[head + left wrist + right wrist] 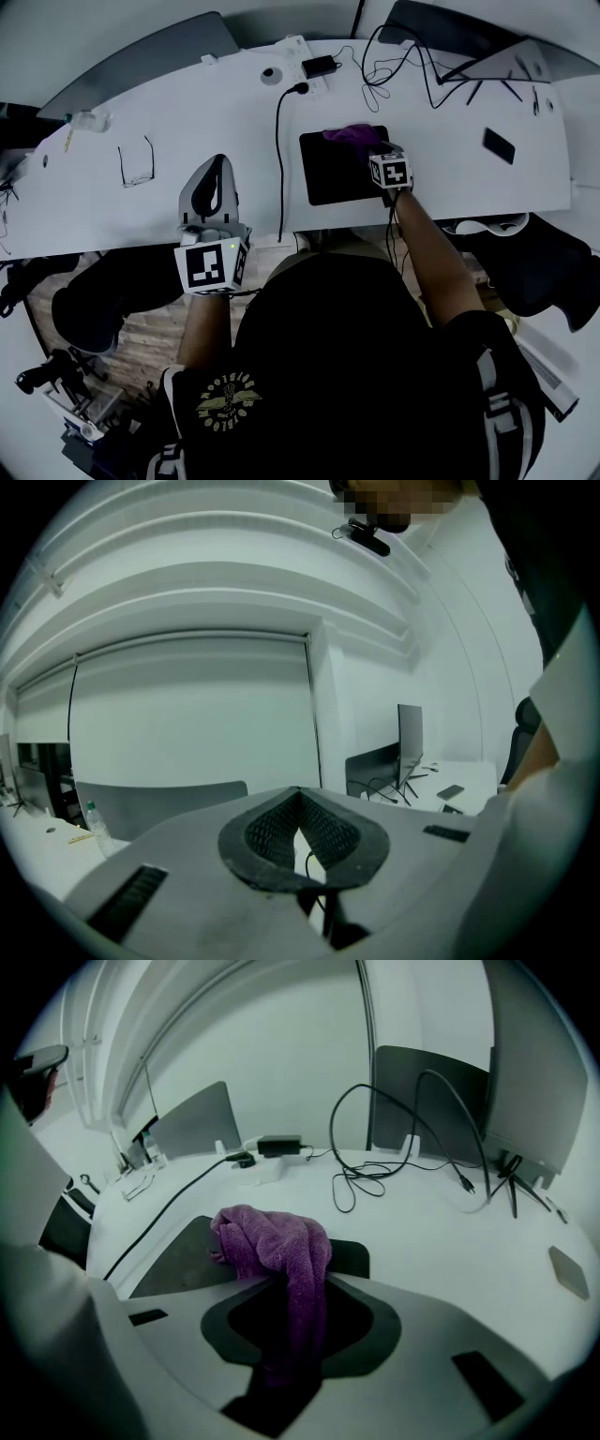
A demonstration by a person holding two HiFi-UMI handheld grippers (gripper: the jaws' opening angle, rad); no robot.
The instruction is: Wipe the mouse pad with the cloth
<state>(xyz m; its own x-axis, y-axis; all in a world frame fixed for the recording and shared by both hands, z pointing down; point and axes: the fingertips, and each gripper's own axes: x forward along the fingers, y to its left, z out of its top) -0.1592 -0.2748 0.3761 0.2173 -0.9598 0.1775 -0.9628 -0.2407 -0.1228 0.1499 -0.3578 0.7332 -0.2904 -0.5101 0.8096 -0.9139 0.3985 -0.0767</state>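
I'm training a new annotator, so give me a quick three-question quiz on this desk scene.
1. True or false: the left gripper holds the cloth.
2. Which lies on the desk, left of the mouse pad? A) glasses B) mug C) keyboard
3. Fill in: the cloth's colour is ____.
Key: 1 false, the right gripper has its jaws closed on it; 2 A; 3 purple.

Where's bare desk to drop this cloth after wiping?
Best patch: bare desk between the mouse pad and the phone. Another lies between the glasses and the black cable, though the left tool hovers there. The back edge is crowded with the charger and tangled cords.
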